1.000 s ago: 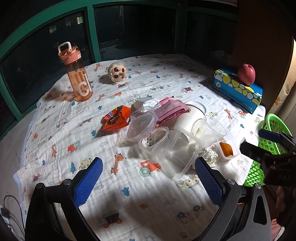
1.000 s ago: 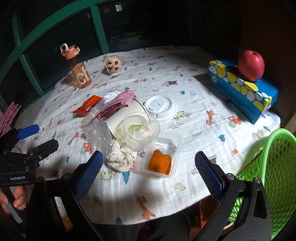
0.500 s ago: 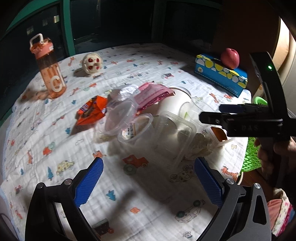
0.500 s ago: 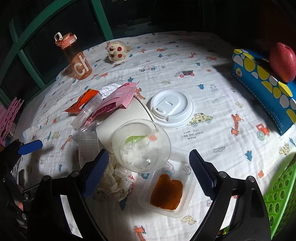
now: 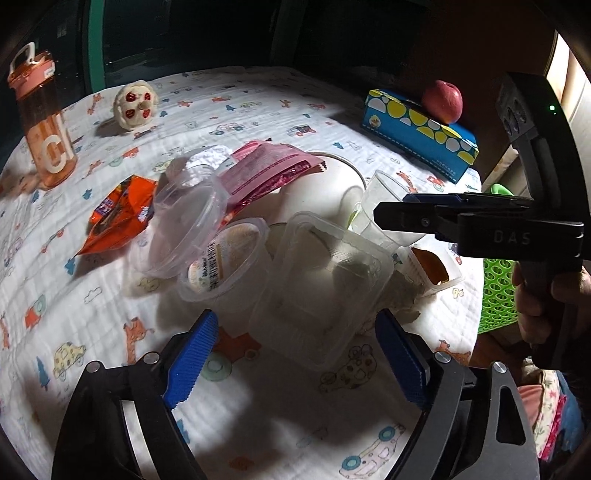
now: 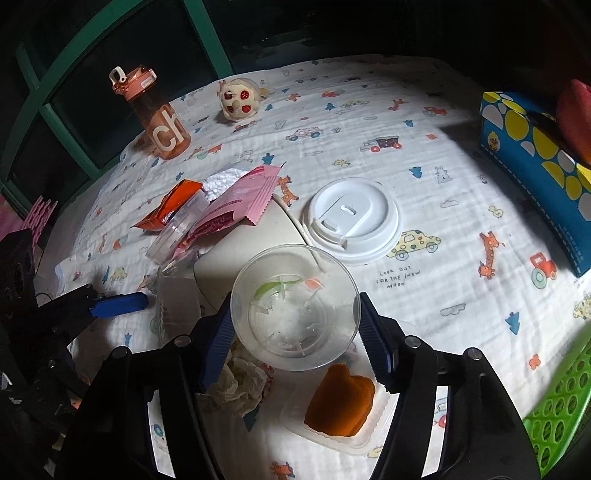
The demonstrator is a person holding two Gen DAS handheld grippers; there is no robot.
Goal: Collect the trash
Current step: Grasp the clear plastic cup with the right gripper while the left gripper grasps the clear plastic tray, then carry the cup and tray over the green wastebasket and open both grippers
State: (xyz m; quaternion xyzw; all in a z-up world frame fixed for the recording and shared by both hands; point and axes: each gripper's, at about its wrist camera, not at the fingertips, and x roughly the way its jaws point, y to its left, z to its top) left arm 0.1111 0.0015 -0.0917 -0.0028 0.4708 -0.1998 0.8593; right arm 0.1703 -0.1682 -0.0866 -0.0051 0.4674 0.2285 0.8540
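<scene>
Printed cloth (image 6: 424, 110) carries scattered trash (image 6: 236, 206), bottle (image 6: 159, 114).

Clear plastic cup (image 6: 295, 308) upright amid heaped wrappers, beside a square tub (image 5: 321, 291)

A table under a white cartoon-print cloth (image 6: 424, 155) stands before dark windows in green frames (image 6: 207, 33).

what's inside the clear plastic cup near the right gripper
The clear cup holds only scraps: a green sliver and whitish residue on its bottom. Whatever lies beneath the cup is hidden.
</scene>
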